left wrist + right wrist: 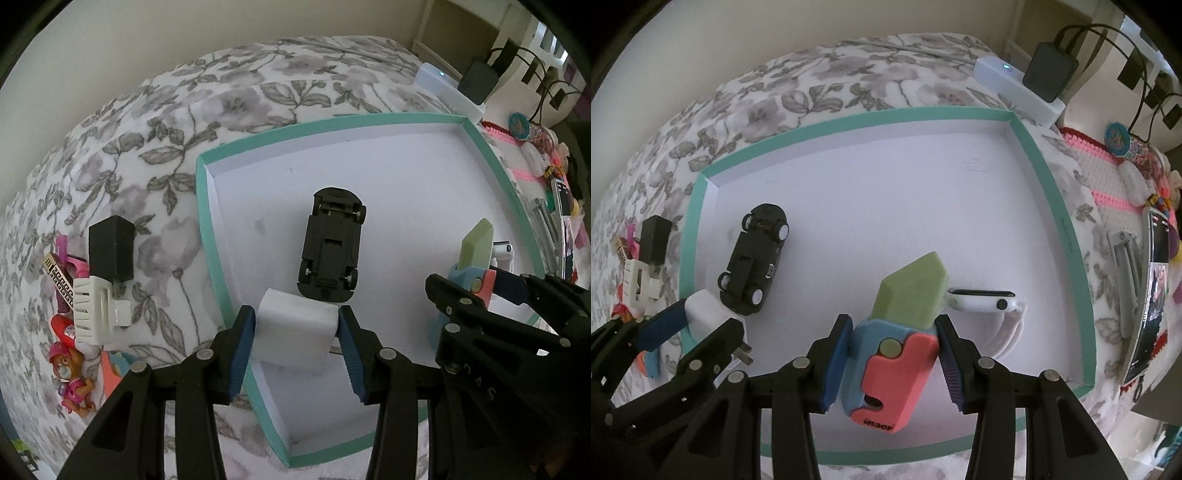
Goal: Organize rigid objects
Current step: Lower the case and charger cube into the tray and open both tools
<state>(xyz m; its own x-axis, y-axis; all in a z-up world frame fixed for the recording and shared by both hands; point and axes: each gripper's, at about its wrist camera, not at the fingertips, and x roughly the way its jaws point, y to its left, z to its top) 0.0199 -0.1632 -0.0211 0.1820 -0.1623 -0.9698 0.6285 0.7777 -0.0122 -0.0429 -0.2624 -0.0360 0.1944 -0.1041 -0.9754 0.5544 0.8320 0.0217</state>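
Gripping a white charger block [295,328] between its blue pads, the left gripper [297,332] hangs over the near-left corner of the teal-rimmed box [210,221]. Just ahead of it, touching the block, lies a black toy car [330,245] on its roof. To its right, the right gripper [892,354] is clamped on a toy knife [894,354] with a green blade, and a white watch [982,301] lies just beyond that gripper's right finger.

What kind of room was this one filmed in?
Probably a bedroom: the teal-rimmed tray sits on a floral bedspread, a white power strip with a charger lies at its far corner, and toys are scattered around.
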